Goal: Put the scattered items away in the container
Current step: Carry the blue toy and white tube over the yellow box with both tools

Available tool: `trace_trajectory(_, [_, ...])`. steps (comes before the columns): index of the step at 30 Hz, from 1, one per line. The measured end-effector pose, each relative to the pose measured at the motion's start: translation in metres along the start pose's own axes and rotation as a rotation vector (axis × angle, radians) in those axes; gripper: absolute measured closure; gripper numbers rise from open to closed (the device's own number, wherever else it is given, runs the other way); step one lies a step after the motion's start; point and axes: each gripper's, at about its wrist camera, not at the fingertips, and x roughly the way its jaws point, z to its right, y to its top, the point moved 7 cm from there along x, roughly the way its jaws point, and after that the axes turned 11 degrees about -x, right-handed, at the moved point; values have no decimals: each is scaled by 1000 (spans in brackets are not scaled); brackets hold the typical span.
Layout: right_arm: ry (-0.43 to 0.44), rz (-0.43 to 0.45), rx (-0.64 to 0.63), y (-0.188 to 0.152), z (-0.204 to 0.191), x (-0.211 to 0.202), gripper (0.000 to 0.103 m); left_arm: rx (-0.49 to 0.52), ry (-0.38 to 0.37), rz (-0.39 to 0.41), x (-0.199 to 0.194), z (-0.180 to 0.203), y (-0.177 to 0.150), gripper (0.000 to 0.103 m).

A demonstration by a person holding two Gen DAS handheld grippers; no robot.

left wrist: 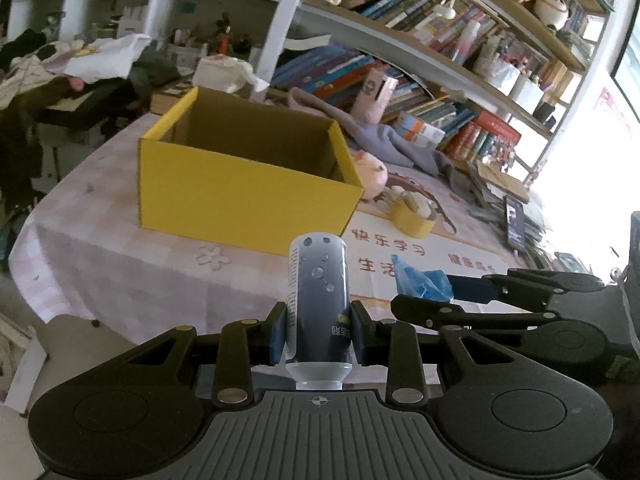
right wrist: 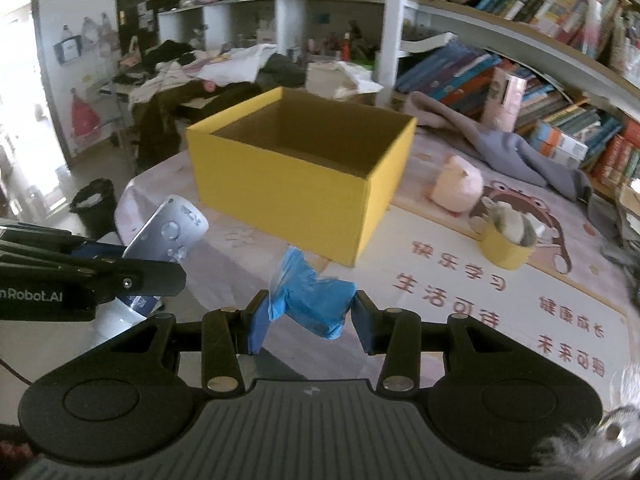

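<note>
Over the bench [left wrist: 120, 280], just short of the open yellow box [left wrist: 240, 196], the left tool [left wrist: 319, 334] is clenched on a dark tube [left wrist: 319, 288] while the right tool [right wrist: 310, 318] grips a crumpled blue bag [right wrist: 312, 300].

Your left gripper [right wrist: 132, 280] carries white lettering on its black side, cut off at the frame edge: "nRobot.AI". The tablecloth [left wrist: 400, 248] has red-orange Chinese print; you can read "快乐学习" in one row and "生活" starting the next, the rest too bright or upside down to make out. The tube [left wrist: 320, 300] you hold has small print, too blurred to read. Book spines unreadable.
</note>
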Motion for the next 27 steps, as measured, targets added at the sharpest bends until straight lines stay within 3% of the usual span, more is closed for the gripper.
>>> trace_trajectory(27, [120, 8, -43, 21, -17, 27, 62, -42, 87, 6, 0, -23, 8, 72])
